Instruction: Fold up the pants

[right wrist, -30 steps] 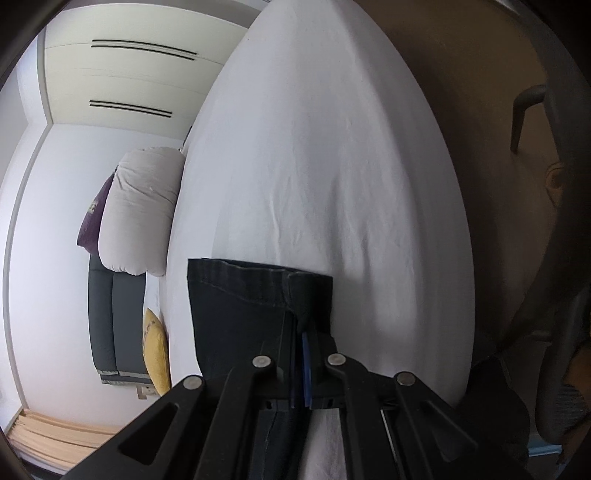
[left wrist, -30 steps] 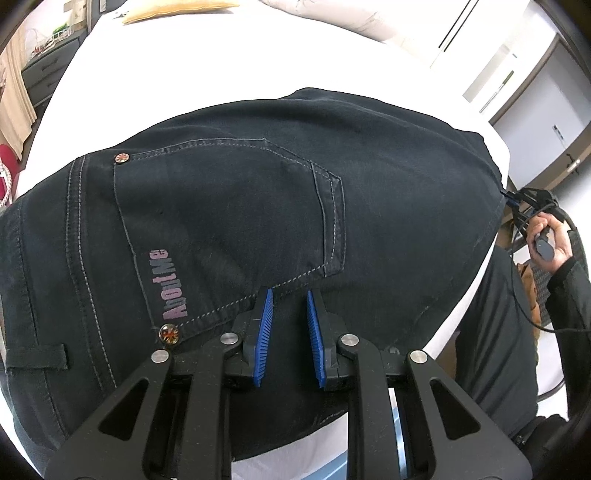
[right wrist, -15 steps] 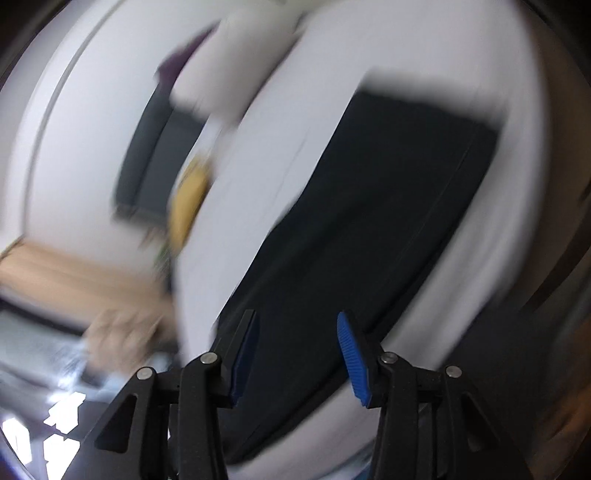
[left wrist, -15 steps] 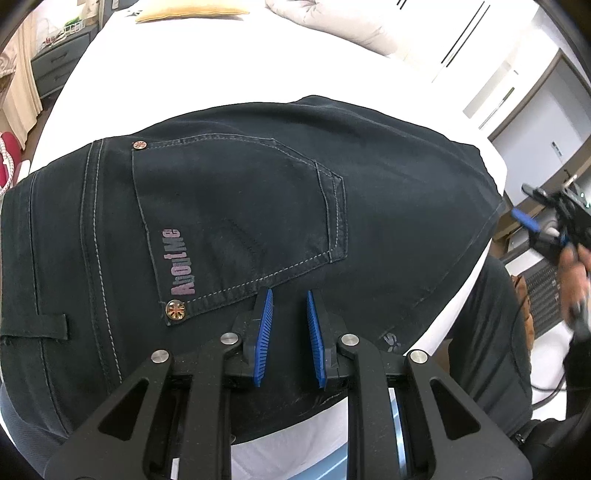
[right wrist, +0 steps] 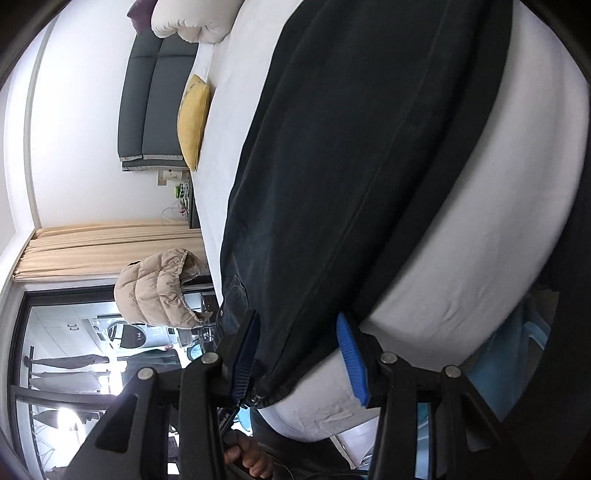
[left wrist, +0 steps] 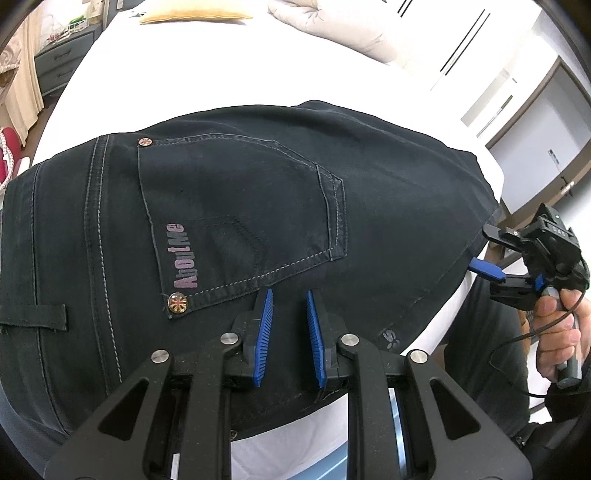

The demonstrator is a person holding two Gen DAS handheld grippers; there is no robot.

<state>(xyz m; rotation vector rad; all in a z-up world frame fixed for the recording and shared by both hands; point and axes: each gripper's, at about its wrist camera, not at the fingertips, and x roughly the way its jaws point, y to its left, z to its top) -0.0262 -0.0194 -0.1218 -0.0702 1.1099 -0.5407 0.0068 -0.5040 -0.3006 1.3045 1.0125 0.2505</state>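
Observation:
Dark denim pants (left wrist: 240,206) lie folded on a white bed (left wrist: 221,74), back pocket with pink "AboutMe" lettering facing up. My left gripper (left wrist: 289,295) is open and empty, hovering over the pants just below the pocket. My right gripper (right wrist: 301,332) is open and empty, with its jaws on either side of the pants' near edge (right wrist: 332,184) at the mattress side. The right gripper also shows in the left wrist view (left wrist: 491,251) at the right end of the pants, held by a hand.
A yellow cushion (right wrist: 192,118) and a white duvet (left wrist: 332,26) lie at the bed's far end. A grey headboard (right wrist: 151,99), a beige jacket (right wrist: 159,291), curtains and a dresser (left wrist: 55,62) stand around the bed. Wardrobes (left wrist: 535,110) are at the right.
My right gripper let go of the pant leg, opened, and swung round to the near edge of the pants. The left gripper stayed open and rose slightly.

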